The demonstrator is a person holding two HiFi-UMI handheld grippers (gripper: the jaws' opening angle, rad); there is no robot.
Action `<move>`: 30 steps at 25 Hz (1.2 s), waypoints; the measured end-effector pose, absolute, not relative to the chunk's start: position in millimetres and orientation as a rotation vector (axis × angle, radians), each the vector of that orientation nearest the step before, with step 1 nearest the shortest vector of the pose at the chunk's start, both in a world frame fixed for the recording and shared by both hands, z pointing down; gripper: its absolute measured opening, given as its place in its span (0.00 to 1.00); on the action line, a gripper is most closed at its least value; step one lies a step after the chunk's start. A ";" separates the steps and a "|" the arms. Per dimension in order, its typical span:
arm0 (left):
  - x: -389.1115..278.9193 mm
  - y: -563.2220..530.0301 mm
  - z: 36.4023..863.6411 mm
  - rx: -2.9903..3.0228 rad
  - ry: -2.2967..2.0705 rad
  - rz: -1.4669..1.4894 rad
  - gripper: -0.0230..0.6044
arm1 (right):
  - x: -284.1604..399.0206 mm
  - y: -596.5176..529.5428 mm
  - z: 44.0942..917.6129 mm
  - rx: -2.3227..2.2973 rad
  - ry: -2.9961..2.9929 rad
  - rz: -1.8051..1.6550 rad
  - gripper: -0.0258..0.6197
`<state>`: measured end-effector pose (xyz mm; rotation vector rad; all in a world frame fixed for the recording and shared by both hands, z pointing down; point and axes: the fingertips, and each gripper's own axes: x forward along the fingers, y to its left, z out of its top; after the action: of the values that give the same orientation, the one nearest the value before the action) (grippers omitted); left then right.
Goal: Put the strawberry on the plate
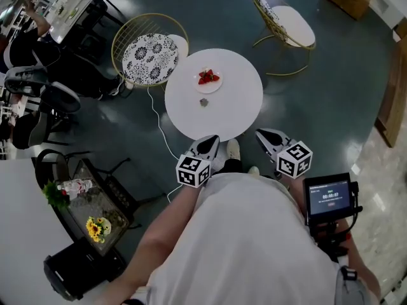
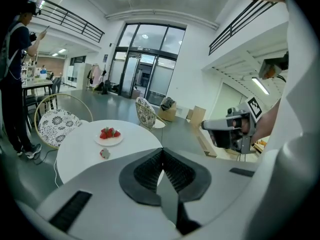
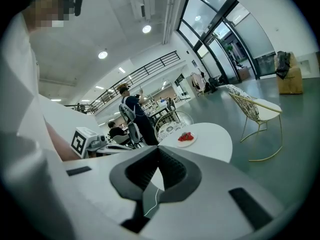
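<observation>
A round white table [image 1: 238, 107] stands ahead of me. On its far side a white plate [image 1: 208, 84] holds several red strawberries [image 1: 207, 77]. One loose strawberry [image 1: 204, 102] lies on the tabletop just nearer than the plate. My left gripper [image 1: 210, 140] hovers at the table's near edge, jaws shut and empty. The right gripper [image 1: 263, 134] is level with it to the right, off the table's edge, also shut and empty. In the left gripper view the plate [image 2: 109, 140] and the loose strawberry [image 2: 104, 153] lie ahead to the left. The right gripper view shows the plate [image 3: 186, 142] far ahead.
A chair with a patterned cushion [image 1: 151, 57] stands at the table's far left, a white-seated chair [image 1: 286, 21] at the far right. A white cable [image 1: 159, 126] runs on the floor. A black stand with flowers [image 1: 95, 224] is at my left. A person [image 2: 15, 84] stands by the patterned chair.
</observation>
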<state>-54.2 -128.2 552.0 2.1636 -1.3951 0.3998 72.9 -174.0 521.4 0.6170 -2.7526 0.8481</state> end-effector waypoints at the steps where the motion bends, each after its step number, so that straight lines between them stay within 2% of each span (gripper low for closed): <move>1: -57.3 -133.7 553.5 2.158 -1.390 0.401 0.05 | 70.2 -179.0 522.1 0.620 -2.752 0.853 0.05; 30: -152.9 -225.9 641.6 2.032 -1.277 0.711 0.05 | -10.4 -261.7 571.6 0.618 -2.634 0.968 0.05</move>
<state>-152.9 -225.9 641.6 2.0321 -1.2775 0.7108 -10.4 -261.7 571.6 0.6184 -2.6337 0.9678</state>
